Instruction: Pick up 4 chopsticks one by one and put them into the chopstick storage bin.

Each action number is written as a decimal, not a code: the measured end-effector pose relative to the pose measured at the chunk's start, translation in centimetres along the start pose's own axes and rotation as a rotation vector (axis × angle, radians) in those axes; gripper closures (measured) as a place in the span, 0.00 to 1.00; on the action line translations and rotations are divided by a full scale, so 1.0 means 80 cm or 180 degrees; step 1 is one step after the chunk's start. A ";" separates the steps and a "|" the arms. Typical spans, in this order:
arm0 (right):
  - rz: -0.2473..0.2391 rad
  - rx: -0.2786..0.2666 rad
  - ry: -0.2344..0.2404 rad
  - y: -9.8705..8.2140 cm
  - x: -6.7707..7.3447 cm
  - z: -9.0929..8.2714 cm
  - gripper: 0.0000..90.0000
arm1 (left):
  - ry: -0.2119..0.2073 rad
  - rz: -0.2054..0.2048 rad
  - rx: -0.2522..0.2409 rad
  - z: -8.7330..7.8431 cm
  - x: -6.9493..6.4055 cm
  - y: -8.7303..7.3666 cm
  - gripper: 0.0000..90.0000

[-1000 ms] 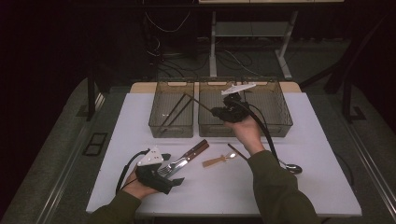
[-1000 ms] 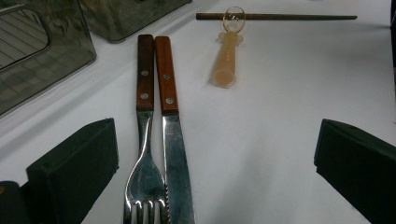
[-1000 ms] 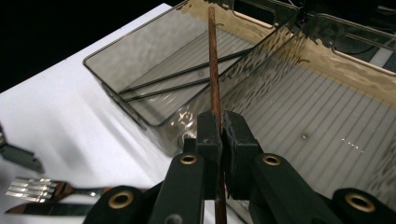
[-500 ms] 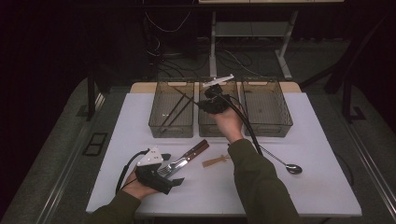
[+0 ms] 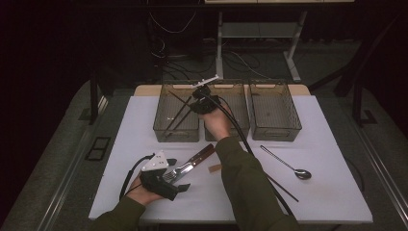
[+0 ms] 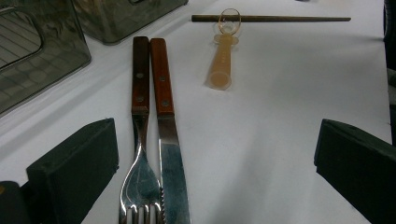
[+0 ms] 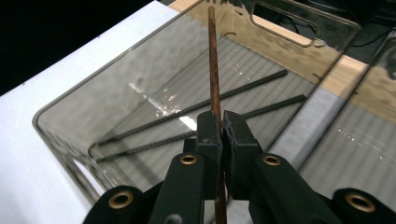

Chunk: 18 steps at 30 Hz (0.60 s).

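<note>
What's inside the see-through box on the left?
Two dark chopsticks lie in the left box. The right tool holds a third chopstick above it, covering part of the floor.

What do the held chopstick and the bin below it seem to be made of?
The chopstick looks like wood: matte reddish-brown with faint grain. The bin looks like smoky transparent plastic: glossy reflections, and two dark chopsticks show through its wall.

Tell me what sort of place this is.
Probably a lab recording bench, not a kitchen: a white table in a dark room, three clear plastic sorting bins, loose cables on the floor behind.
</note>
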State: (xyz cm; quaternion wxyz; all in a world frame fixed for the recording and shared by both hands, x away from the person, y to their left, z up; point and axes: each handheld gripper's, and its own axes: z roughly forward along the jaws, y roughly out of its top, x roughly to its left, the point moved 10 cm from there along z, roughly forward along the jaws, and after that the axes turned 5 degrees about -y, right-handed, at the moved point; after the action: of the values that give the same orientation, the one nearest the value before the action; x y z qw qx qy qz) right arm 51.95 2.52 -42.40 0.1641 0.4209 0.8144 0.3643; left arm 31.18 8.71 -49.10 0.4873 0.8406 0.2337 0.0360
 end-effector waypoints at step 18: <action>-0.0033 0.0069 -0.0048 0.012 0.027 0.043 0.77 | -0.0036 0.0026 -0.0018 -0.001 -0.001 0.001 0.00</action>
State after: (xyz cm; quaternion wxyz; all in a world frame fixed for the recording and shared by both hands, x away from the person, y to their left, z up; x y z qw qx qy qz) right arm 53.18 6.19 -43.93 0.1676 0.4212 0.8192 0.3514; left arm 31.14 8.67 -48.98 0.4909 0.8403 0.2274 0.0339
